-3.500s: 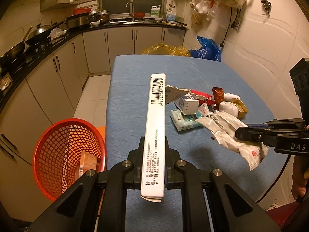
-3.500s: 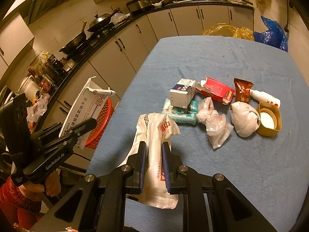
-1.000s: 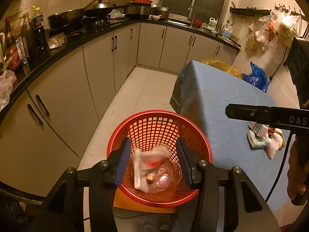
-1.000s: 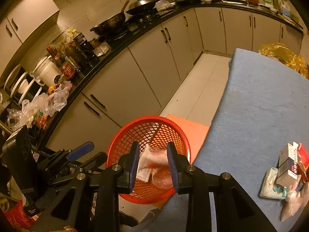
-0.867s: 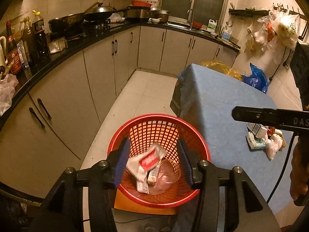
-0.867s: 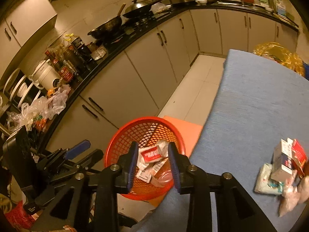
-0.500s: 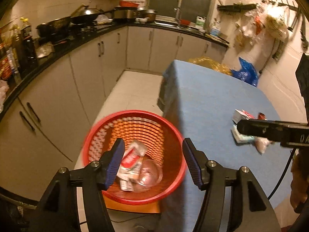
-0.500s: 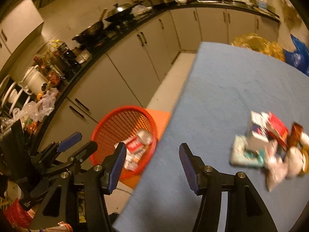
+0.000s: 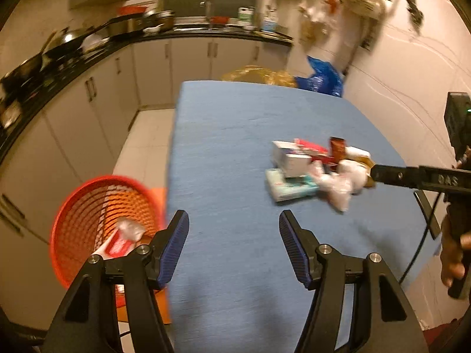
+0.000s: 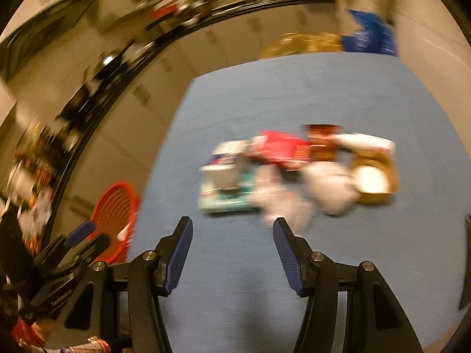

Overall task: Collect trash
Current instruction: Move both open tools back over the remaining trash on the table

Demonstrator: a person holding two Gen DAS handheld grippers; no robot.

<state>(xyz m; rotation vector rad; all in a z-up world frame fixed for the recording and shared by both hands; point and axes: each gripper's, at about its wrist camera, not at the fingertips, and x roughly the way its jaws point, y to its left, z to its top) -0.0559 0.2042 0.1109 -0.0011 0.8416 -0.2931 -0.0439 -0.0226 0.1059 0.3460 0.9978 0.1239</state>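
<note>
Two empty, wide-apart grippers: left gripper (image 9: 234,226), right gripper (image 10: 232,232); one basket (image 9: 73,206)

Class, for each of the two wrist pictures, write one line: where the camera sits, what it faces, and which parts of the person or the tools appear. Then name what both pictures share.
Left wrist view: sits behind the open left tool, facing along the blue table; the right tool's finger and the person's hand show at right.
Right wrist view: sits behind the open right tool, facing the trash pile; the left tool shows at lower left.
Shared: table, trash pile, red basket, kitchen counter.
</note>
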